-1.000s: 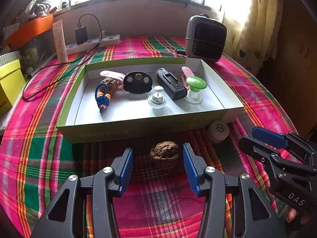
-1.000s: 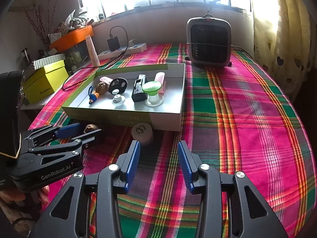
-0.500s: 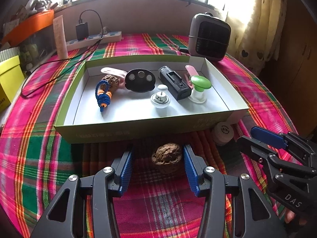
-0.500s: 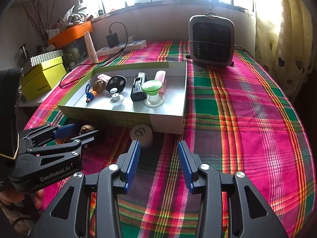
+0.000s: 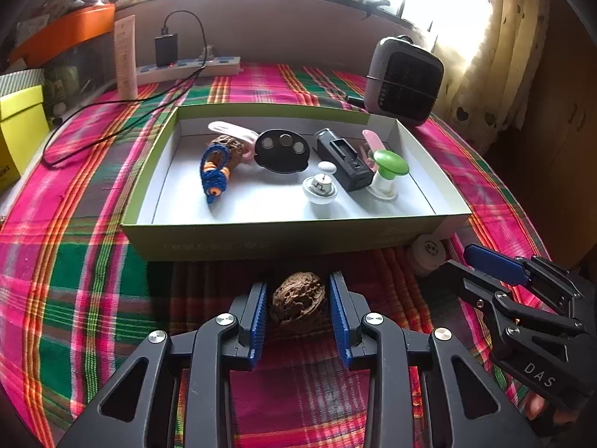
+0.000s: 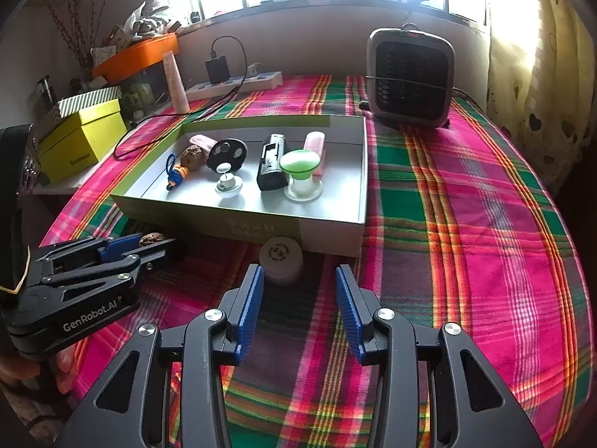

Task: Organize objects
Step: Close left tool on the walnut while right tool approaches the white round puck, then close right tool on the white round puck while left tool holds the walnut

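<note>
Daylight is pouring through a window behind a desk (image 6: 466, 201) covered in a pink, green and orange plaid cloth, where a grey heater (image 6: 410, 78) is standing at the far edge near a white power strip (image 5: 186, 69) with a black charger plugged in. A shallow green-and-white box (image 5: 283, 240) is lying in the middle of the desk, holding a blue-corded walnut charm (image 5: 220, 160), a black round disc (image 5: 283, 151), a small white knob piece (image 5: 320, 188), a black rectangular device (image 5: 343, 158) and a green-topped white stand (image 5: 388, 171). Just in front of the box's near wall, a loose walnut (image 5: 298, 302) is sitting on the cloth between the blue pads of the left tool (image 5: 298, 317); its jaws have just been closing in on the nut, and the pads are now standing right against its sides, though a firm clamp cannot be told for certain. A white round cap (image 6: 280, 257) is resting on the cloth touching the box's front corner, just ahead of the right tool (image 6: 298, 313), whose jaws are standing apart with nothing between them. Yellow boxes (image 6: 80, 142) are sitting off the desk's left side.
</note>
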The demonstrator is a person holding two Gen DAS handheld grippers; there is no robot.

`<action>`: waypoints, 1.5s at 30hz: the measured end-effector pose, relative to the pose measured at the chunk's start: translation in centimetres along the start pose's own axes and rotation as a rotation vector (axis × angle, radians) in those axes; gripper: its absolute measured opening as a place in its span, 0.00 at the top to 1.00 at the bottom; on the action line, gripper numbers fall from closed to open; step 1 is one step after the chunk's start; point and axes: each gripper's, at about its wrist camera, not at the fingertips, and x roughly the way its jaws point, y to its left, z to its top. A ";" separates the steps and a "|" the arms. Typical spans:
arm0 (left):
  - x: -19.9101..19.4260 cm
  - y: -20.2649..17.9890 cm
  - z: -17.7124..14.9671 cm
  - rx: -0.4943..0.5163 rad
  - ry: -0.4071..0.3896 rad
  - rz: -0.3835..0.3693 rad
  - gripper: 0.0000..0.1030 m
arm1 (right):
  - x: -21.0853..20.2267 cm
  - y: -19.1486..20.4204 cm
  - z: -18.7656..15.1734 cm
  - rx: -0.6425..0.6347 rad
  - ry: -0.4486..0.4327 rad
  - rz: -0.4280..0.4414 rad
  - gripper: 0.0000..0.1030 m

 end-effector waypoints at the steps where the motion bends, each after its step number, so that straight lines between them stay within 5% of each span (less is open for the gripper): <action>1: -0.1 0.2 0.0 -0.004 -0.001 0.002 0.72 | 0.1 0.0 0.0 0.000 0.001 0.002 0.60; 29: -0.3 1.8 0.0 -0.026 -0.003 0.010 0.72 | 2.4 1.0 1.4 -0.005 0.058 -0.054 0.60; 33: -0.3 1.8 0.0 -0.028 -0.003 0.012 0.72 | 2.3 0.9 1.4 0.002 0.050 -0.045 0.70; 45: -0.5 1.7 0.2 -0.023 -0.005 0.013 0.72 | 2.1 1.2 1.3 -0.005 0.046 -0.022 0.72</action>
